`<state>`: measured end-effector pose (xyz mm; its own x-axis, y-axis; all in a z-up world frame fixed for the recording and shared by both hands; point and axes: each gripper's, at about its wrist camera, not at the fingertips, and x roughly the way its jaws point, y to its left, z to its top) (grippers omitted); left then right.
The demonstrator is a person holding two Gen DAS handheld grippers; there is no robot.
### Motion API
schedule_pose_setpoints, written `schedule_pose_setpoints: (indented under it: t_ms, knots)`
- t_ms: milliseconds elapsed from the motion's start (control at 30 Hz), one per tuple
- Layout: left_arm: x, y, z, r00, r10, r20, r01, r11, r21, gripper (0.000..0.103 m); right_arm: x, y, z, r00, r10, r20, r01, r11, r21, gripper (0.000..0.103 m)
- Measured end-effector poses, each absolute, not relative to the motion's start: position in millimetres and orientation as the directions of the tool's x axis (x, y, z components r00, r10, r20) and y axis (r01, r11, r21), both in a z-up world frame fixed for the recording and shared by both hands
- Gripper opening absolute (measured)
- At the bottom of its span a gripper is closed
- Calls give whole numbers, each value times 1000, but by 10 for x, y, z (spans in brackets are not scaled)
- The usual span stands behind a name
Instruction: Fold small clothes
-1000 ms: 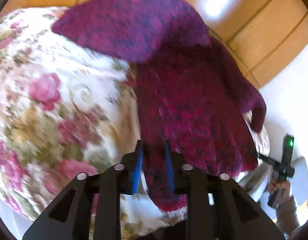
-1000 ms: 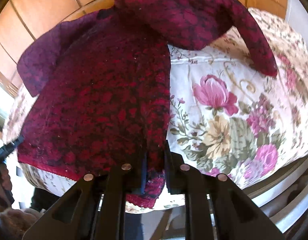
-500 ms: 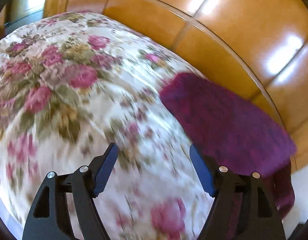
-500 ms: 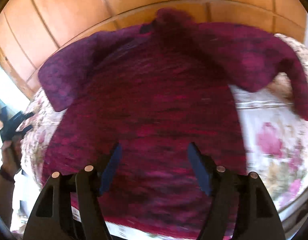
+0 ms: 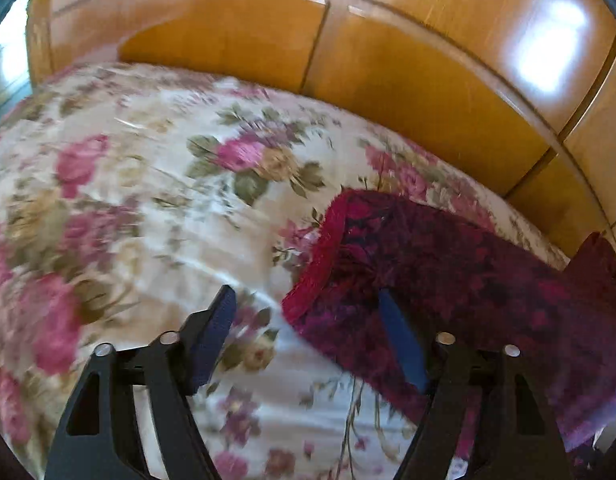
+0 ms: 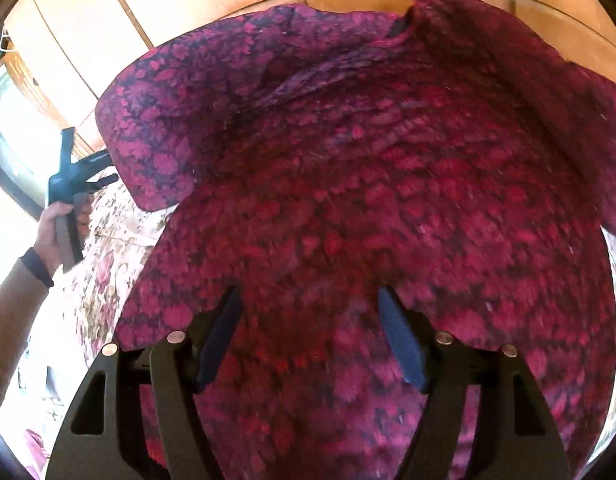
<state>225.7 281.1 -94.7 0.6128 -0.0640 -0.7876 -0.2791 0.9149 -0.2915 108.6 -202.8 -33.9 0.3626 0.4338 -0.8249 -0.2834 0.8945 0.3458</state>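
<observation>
A small dark red knitted sweater [image 6: 368, 200] lies spread flat on a floral bedspread [image 5: 148, 200]. In the right wrist view its body fills the frame, with one sleeve [image 6: 156, 128] reaching left. My right gripper [image 6: 308, 332] is open and empty, low over the lower body of the sweater. In the left wrist view a sleeve with a red cuff [image 5: 448, 280] lies at the right. My left gripper [image 5: 308, 336] is open and empty at that cuff, its right finger [image 5: 400, 344] over the knit. The left gripper also shows in the right wrist view [image 6: 74, 176], held in a hand.
A wooden panelled wall or headboard [image 5: 388, 60] runs close behind the bed. The floral bedspread extends to the left of the sweater. A bright window [image 6: 12, 128] is at the far left in the right wrist view.
Both grippers let go of the sweater's hem and opened. The left swung to the left sleeve cuff. The right moved over the middle of the body.
</observation>
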Motion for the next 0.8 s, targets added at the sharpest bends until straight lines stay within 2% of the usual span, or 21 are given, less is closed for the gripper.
schedule_pose_setpoints:
  t_ms: [33,67,100,233,533,633,733,800]
  knots:
    - [2299,2810,-984,610,-103,-786,-259,911,-320,30,1124,-2004,-335,361,434,-826,-290,894,342,71]
    - [2320,2800,-995,610,-101,-786,-256,914,-316,27,1176,-1963,-338,360,433,-826,-299,893,337,71]
    - [2313,2797,-978,622,-99,-776,-247,916,-315,11,1250,-1907,-346,359,434,-826,-311,890,332,71]
    - [2139,2950,-837,671,-92,-735,-284,885,-370,9,1549,-1706,-381,366,441,-819,-343,882,322,71]
    - [1207,3683,-367,751,112,-651,-496,746,-444,8,2734,-1130,-486,428,428,-796,-339,893,297,70]
    - [1060,3778,-278,732,183,-657,-550,728,-410,8,3163,-977,-575,443,392,-806,-277,915,292,70]
    - [1149,3818,-325,683,216,-697,-601,708,-370,8,3417,-849,-617,451,357,-818,-241,931,273,76]
    - [1278,3759,-369,639,259,-725,-631,715,-301,8,3448,-805,-601,453,343,-823,-241,936,258,78]
